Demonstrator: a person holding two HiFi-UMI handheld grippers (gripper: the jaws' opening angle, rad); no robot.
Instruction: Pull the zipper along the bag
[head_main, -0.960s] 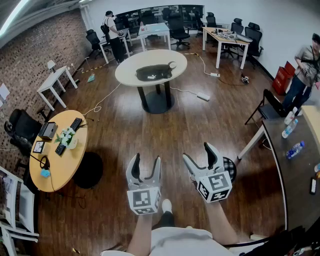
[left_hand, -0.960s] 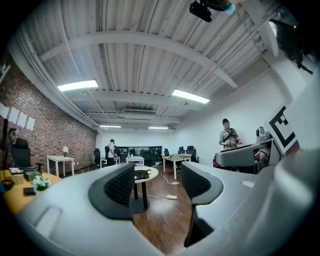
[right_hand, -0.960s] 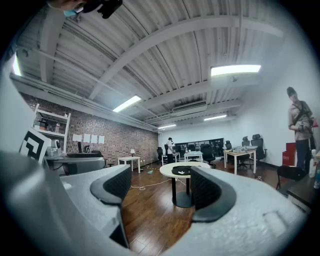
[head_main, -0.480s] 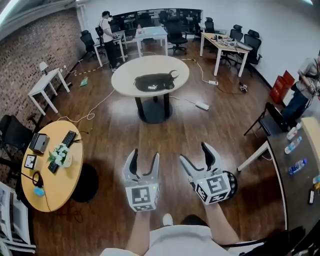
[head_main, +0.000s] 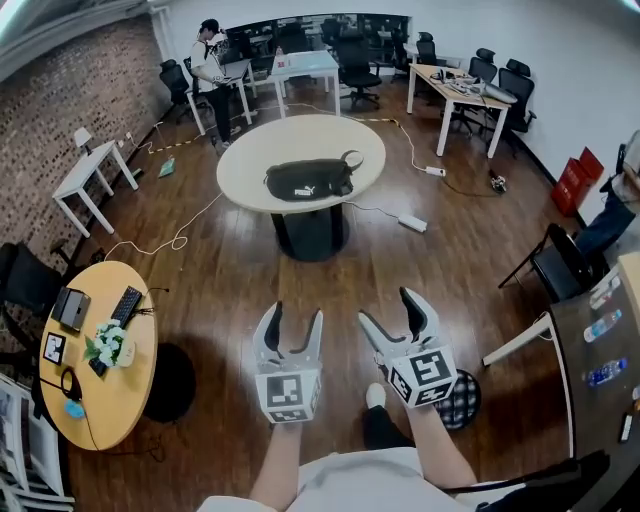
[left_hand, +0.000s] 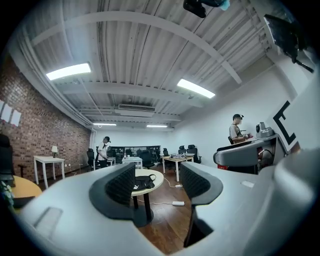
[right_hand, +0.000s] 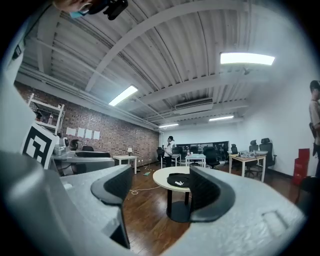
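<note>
You have little to read here. The black bag (head_main: 305, 178) on the round table (head_main: 250, 160) at your 12 o'clock carries a small white logo (head_main: 308, 190), its letters too small to make out. The cubes on your left gripper (head_main: 294, 315) and right gripper (head_main: 389, 308) show only black-and-white square markers, no words.
</note>
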